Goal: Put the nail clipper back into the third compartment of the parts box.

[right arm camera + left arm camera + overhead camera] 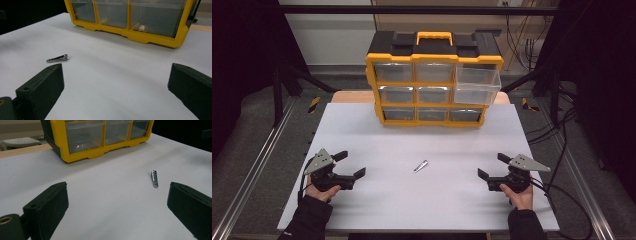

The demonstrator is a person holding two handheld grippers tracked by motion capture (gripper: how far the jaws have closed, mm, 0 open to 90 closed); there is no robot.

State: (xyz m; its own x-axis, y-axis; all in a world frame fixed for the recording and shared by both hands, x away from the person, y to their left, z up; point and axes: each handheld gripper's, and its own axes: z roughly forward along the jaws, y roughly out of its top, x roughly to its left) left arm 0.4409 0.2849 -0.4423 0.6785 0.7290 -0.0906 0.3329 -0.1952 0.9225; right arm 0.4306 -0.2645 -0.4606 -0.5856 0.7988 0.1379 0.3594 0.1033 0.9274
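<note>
A small silver nail clipper (pixel 420 165) lies on the white table between my two grippers. In the left gripper view the nail clipper (pixel 154 178) is ahead and to the right; in the right gripper view the nail clipper (pixel 57 58) is ahead and to the left. My left gripper (pixel 350 164) rests on the table at the near left, its jaws wide apart with nothing between them. At the near right my right gripper (pixel 492 165) stands open and holds nothing. A yellow and black drawer organizer (pixel 432 80) stands at the back, its top right drawer (pixel 478 85) pulled out.
The white table top (pixel 422 145) ends at a front edge just behind my hands. Metal rails (pixel 257 155) run along both sides, and cables (pixel 562 150) trail at the right. The organizer's bottom drawers (pixel 100 135) are closed.
</note>
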